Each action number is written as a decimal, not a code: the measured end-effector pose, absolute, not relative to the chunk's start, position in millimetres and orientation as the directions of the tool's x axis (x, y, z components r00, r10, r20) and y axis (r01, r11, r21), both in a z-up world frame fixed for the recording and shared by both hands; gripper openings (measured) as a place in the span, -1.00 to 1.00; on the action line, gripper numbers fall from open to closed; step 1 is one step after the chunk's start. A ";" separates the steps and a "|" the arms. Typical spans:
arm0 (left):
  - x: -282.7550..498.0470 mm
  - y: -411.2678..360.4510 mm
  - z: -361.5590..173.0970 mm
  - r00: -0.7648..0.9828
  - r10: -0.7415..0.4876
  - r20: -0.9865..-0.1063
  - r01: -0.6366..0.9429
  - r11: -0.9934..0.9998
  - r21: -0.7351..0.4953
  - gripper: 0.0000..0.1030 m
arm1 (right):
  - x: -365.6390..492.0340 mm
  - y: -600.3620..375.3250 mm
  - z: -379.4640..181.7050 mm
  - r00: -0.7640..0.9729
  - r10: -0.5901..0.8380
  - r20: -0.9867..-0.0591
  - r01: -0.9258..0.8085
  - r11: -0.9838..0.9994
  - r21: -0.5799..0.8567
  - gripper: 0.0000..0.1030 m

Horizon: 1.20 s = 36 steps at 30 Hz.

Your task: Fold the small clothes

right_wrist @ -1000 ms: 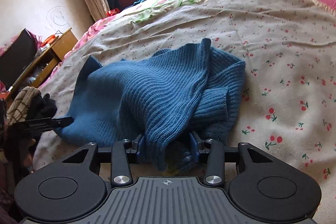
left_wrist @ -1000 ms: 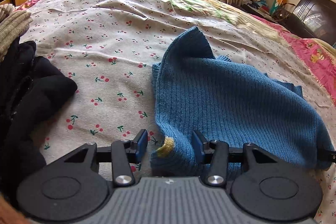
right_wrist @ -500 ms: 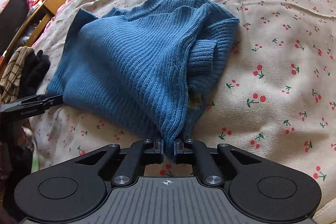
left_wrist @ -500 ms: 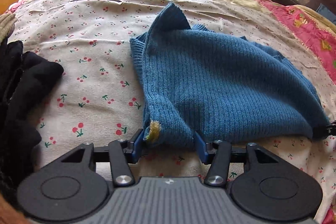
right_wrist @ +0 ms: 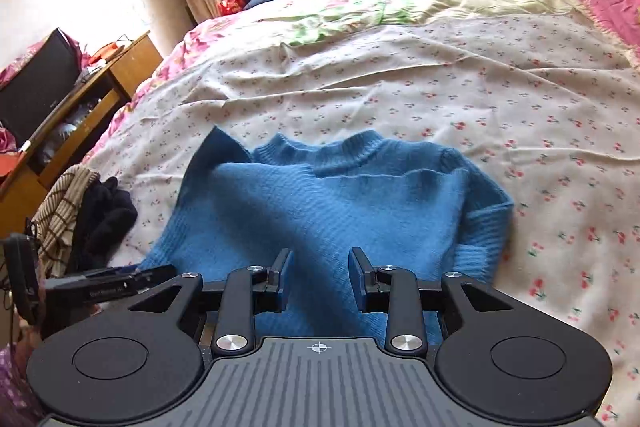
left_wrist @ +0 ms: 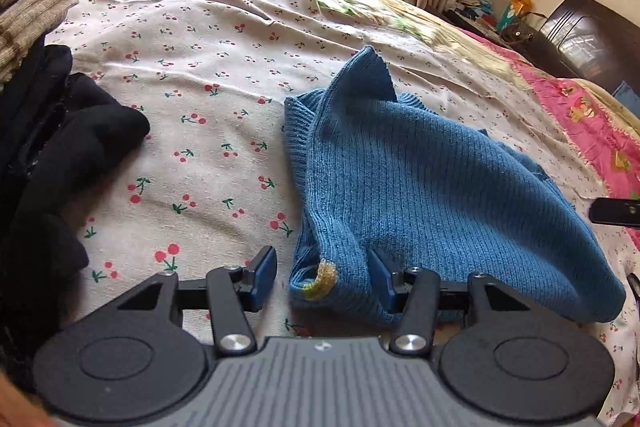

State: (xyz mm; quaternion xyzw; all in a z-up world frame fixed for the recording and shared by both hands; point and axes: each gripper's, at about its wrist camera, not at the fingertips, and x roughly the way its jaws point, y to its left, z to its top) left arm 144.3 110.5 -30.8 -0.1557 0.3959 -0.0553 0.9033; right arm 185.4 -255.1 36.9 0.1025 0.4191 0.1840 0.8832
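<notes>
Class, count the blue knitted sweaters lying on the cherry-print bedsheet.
1: the blue sweater lies spread near the bedsheet's front edge. More could hide in the dark clothes pile.

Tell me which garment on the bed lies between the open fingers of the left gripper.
The blue knitted sweater: its hem corner with the yellow patch sits between the left gripper fingers. The black clothes and the striped beige knit lie apart, further left.

No word or number here comes through clearly. In the right wrist view, pale lettering sits on the black bar of the left tongs (right_wrist: 110, 289), too blurred to read. A small crosshair mark (right_wrist: 318, 347) is printed on the grey ribbed housing, and the left wrist view shows a similar faint emblem (left_wrist: 321, 346).
</notes>
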 end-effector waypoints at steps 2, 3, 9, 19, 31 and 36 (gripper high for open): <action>142.4 109.7 -28.4 0.698 -0.218 -0.682 -0.009 0.950 -0.313 -0.10 | 195.5 -229.2 35.3 0.556 0.454 -0.696 -0.289 0.891 0.350 -0.40; 142.6 109.5 -27.8 0.701 -0.218 -0.679 -0.005 0.950 -0.311 -0.20 | 201.2 -215.3 34.7 0.541 0.474 -0.695 -0.312 0.880 0.358 -0.36; 136.2 107.4 -28.0 0.724 -0.232 -0.650 0.024 0.950 -0.312 -0.39 | 244.6 -129.6 29.2 0.504 0.531 -0.681 -0.367 0.845 0.388 0.02; 129.8 107.7 -32.6 0.707 -0.325 -0.629 0.107 0.927 -0.358 -0.43 | 323.4 -55.6 -12.6 0.559 0.359 -0.747 -0.195 0.933 0.303 -0.73; 128.7 115.5 -36.0 0.718 -0.302 -0.628 0.072 0.929 -0.364 -0.43 | 295.8 -38.7 6.7 0.543 0.458 -0.704 -0.300 0.888 0.347 -0.62; 122.7 103.3 -24.1 0.765 -0.237 -0.598 0.067 0.954 -0.292 -0.43 | 250.3 -144.0 44.5 0.696 0.352 -0.626 -0.180 0.929 0.323 -0.45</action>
